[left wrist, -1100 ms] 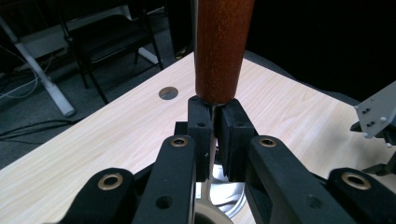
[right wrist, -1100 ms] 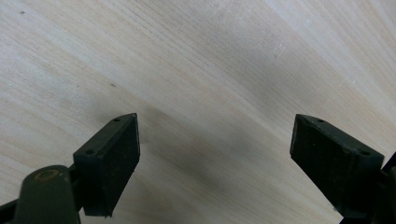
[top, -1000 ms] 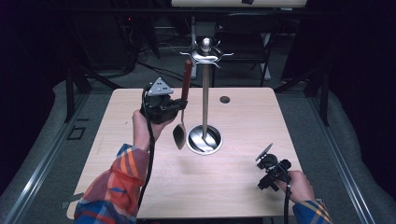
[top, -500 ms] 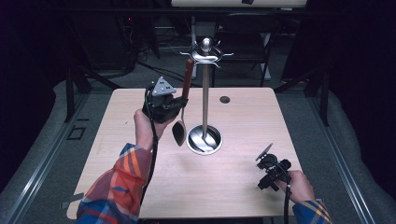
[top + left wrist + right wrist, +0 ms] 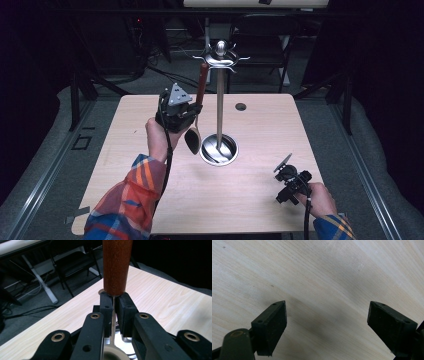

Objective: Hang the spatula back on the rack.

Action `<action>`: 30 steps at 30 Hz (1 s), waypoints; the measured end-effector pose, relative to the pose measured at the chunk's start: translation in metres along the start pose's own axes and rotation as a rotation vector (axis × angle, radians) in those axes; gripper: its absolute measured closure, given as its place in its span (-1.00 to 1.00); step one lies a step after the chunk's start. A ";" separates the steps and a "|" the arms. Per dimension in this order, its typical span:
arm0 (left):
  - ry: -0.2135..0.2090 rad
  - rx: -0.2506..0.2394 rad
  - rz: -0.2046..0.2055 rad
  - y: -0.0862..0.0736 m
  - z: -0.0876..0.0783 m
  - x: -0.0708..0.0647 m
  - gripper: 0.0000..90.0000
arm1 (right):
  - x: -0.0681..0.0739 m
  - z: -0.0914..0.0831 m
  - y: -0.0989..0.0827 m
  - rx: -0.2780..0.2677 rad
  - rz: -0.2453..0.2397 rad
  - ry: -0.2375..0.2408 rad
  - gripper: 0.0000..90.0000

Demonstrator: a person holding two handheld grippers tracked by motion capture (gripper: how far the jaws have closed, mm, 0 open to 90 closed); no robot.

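Note:
A spoon with a brown wooden handle point(image 5: 201, 82) and a dark bowl point(image 5: 192, 141) stands upright beside the metal utensil stand point(image 5: 219, 100). Its top reaches up by one of the stand's left hooks; I cannot tell whether it hangs there. My left gripper point(image 5: 195, 117) is shut on the spoon's thin metal shank just under the handle. In the left gripper view, the pads point(image 5: 106, 312) pinch the shank point(image 5: 114, 325) below the wooden handle point(image 5: 116, 265). My right gripper point(image 5: 284, 166) rests low over the table's front right, open, with bare wood between its jaws point(image 5: 327, 322).
The stand's round steel base point(image 5: 218, 149) sits mid-table on the light wooden table point(image 5: 250, 200). A small round hole point(image 5: 240, 106) lies near the far edge. A chair point(image 5: 260, 45) and cables stand behind the table in the dark.

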State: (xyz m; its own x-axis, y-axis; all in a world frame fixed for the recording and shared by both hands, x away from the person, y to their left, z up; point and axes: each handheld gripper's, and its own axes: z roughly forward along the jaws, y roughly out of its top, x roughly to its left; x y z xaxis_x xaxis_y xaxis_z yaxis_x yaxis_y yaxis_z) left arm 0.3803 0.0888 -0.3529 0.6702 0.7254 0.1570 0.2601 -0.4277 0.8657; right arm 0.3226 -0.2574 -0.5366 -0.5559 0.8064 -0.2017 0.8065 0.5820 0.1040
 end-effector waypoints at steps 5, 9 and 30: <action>0.019 -0.006 0.004 -0.001 0.002 -0.003 0.85 | 0.000 0.000 0.000 0.001 -0.001 0.002 -0.66; 0.019 -0.008 0.008 0.000 0.004 -0.005 0.85 | 0.000 0.000 0.000 0.006 -0.006 -0.002 -0.66; 0.048 -0.004 0.011 -0.001 0.009 -0.006 0.85 | 0.000 0.000 0.000 0.007 -0.006 -0.003 -0.66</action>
State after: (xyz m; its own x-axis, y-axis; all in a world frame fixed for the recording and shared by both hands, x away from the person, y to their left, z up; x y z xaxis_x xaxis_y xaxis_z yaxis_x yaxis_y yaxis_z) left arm 0.3828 0.0796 -0.3588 0.6391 0.7456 0.1887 0.2503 -0.4336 0.8656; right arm 0.3229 -0.2570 -0.5364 -0.5602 0.8026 -0.2051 0.8046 0.5861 0.0958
